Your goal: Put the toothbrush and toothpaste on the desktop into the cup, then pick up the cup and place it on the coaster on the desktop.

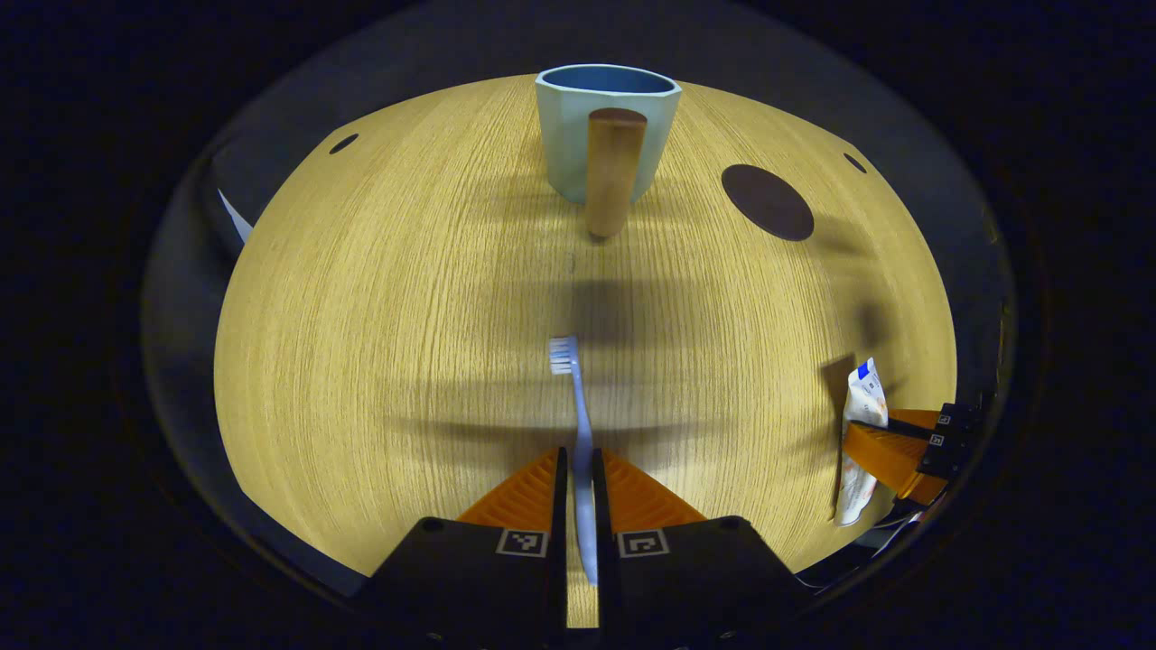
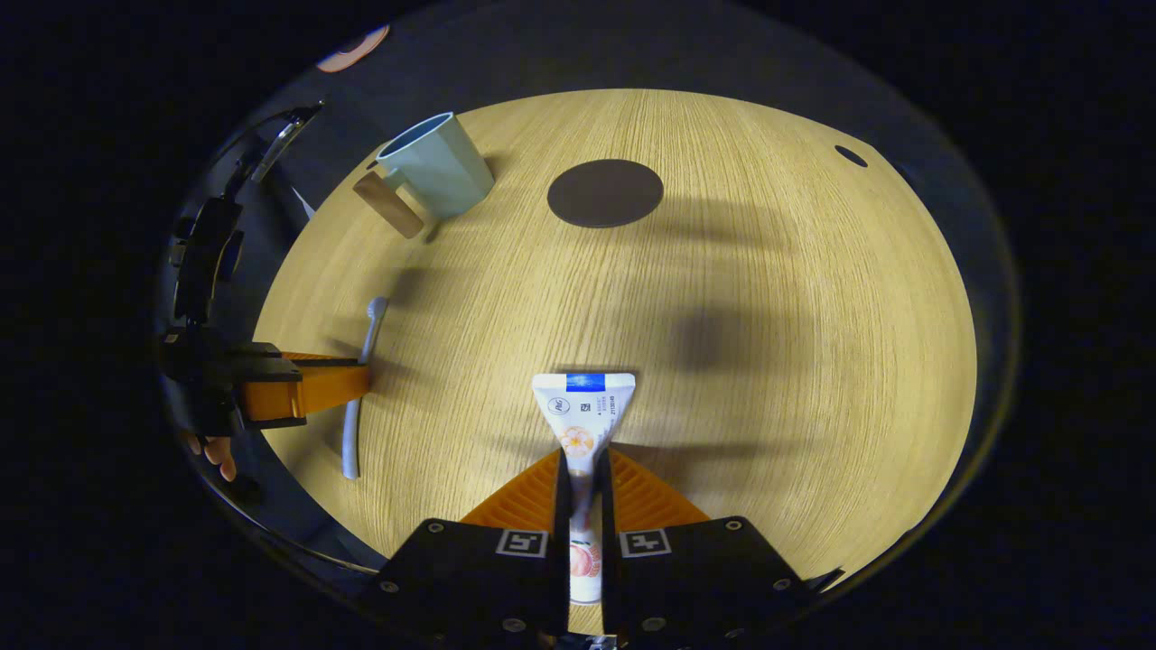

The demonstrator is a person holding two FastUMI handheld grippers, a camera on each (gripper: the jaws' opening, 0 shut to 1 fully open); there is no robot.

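My left gripper (image 1: 579,462) is shut on the handle of a pale blue toothbrush (image 1: 578,402), whose bristled head points toward the cup. The light blue cup (image 1: 607,126) with a wooden handle stands upright at the far side of the wooden desktop (image 1: 388,316). A dark round coaster (image 1: 768,201) lies to its right. My right gripper (image 2: 582,465) is shut on a white toothpaste tube (image 2: 582,411), flat end forward. In the right gripper view, the cup (image 2: 435,165) is at far left, the coaster (image 2: 605,192) is ahead, and the left gripper (image 2: 357,384) holds the toothbrush (image 2: 359,388).
In the left gripper view, the right gripper (image 1: 871,442) with the toothpaste tube (image 1: 862,433) sits at the right edge. A hand (image 2: 215,456) shows behind the left gripper. Small dark holes (image 1: 343,143) mark the desktop's far corners. The desktop edge curves round on all sides.
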